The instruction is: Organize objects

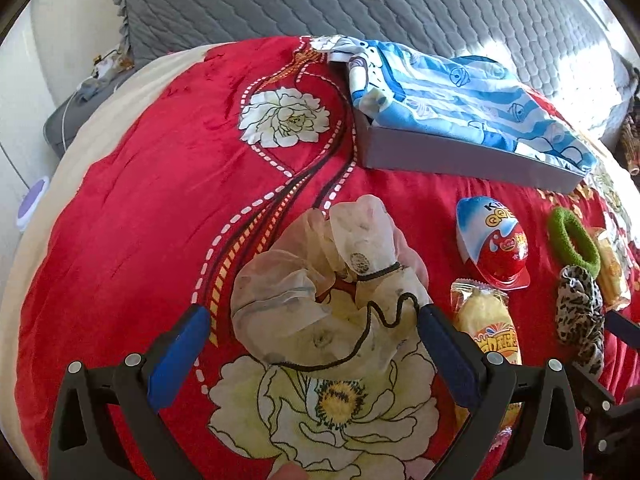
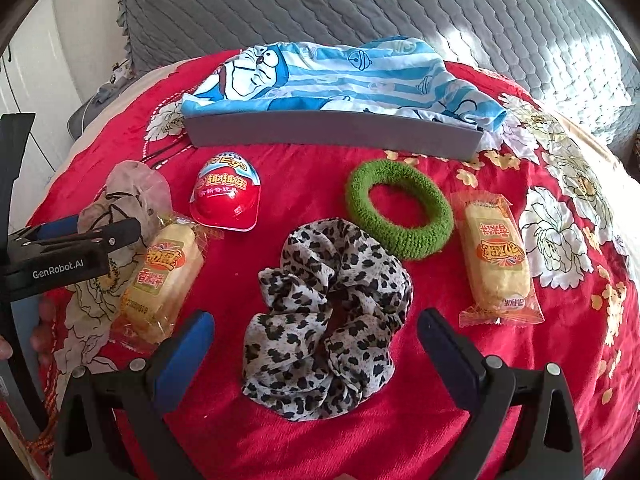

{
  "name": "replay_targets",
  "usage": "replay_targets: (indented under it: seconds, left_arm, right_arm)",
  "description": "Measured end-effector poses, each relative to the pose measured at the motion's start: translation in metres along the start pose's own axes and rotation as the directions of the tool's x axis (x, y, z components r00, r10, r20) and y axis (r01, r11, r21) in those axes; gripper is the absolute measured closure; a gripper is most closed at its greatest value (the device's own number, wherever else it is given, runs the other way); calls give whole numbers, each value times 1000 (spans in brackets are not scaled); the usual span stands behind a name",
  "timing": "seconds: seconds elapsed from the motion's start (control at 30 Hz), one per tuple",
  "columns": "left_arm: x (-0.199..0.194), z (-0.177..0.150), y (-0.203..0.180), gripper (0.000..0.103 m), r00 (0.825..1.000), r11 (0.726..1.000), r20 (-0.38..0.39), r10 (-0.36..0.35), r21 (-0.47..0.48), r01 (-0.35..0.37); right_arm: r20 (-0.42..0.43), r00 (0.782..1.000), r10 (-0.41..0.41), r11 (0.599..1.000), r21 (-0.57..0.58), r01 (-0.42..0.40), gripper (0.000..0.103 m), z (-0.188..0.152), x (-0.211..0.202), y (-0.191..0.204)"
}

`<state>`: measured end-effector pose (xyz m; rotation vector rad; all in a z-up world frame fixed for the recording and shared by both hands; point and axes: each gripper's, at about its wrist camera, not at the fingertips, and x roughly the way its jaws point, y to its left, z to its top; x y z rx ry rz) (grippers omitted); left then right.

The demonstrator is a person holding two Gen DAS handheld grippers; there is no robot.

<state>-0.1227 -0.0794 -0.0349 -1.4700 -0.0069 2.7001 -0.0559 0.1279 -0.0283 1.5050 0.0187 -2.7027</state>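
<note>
Blue cartoon cloth [image 2: 340, 76] is hiding grey box [image 2: 332, 130] interior; left gripper [image 2: 76, 236] is covering sheer scrunchie [image 2: 132, 192] and left snack pack [image 2: 160, 280] partly

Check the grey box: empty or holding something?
Holding something. A blue striped cartoon cloth lies bunched in the grey box and spills over its right end.

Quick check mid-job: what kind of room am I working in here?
Most likely a bedroom: the items lie on a red floral blanket, with a grey quilted bedspread behind and a Doraemon cloth over a grey box.
</note>
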Motion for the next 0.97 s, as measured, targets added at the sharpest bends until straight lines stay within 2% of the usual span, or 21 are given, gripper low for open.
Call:
replay_targets:
  seconds: [0.13, 0.3, 0.33, 0.4, 0.43, 0.5, 0.6, 0.67, 0.73, 0.83, 0.97]
  left_arm:
    - [2, -1, 1, 0, 1000, 1000, -6, 7, -14, -7]
    - [4, -6, 1, 1, 1000, 1000, -15, 8, -22, -8]
    - [5, -7, 1, 5, 1000, 1000, -20, 9, -21, -9]
    - [8, -8, 1, 7, 999, 1000, -40, 6, -21, -7]
    - [11, -8, 2, 17, 999, 1000, -53, 2, -23, -3]
    - [14, -9, 4, 24, 997, 1000, -74, 2, -31, -5]
    - [14, -7, 4, 29, 997, 1000, -79, -1, -12, 0]
    - [14, -6, 3, 41, 997, 1000, -82, 3, -1, -3]
    - [13, -5, 2, 59, 997, 1000, -79, -7, 16, 8]
    - [13, -2, 0, 76, 996, 999, -91, -26, 37, 30]
    - [14, -1, -3, 85, 992, 997, -117, -44, 59, 51]
  right_arm:
    - [-13, 1000, -6, 1000, 7, 6, 1, 0, 3, -2]
    - [-24, 1000, -7, 1000, 20, 8, 6, 0, 6, -5]
    - [-22, 1000, -9, 1000, 25, 9, 6, 0, 5, -6]
    - [-22, 1000, -14, 1000, 23, 15, 6, 0, 5, -6]
    - [-18, 1000, -15, 1000, 25, 15, 9, 0, 4, -7]
    - [-18, 1000, -18, 1000, 20, 19, 16, 0, 4, -6]
    - [-34, 999, -26, 999, 19, 27, 25, 0, 6, -5]
    - [-48, 998, -33, 999, 20, 34, 34, 0, 8, -6]
    - [-60, 998, -34, 999, 24, 35, 40, 0, 10, -6]
    - [-63, 998, -27, 999, 18, 28, 51, -1, 10, -5]
    - [-60, 998, -13, 1000, 0, 13, 65, -1, 7, -2]
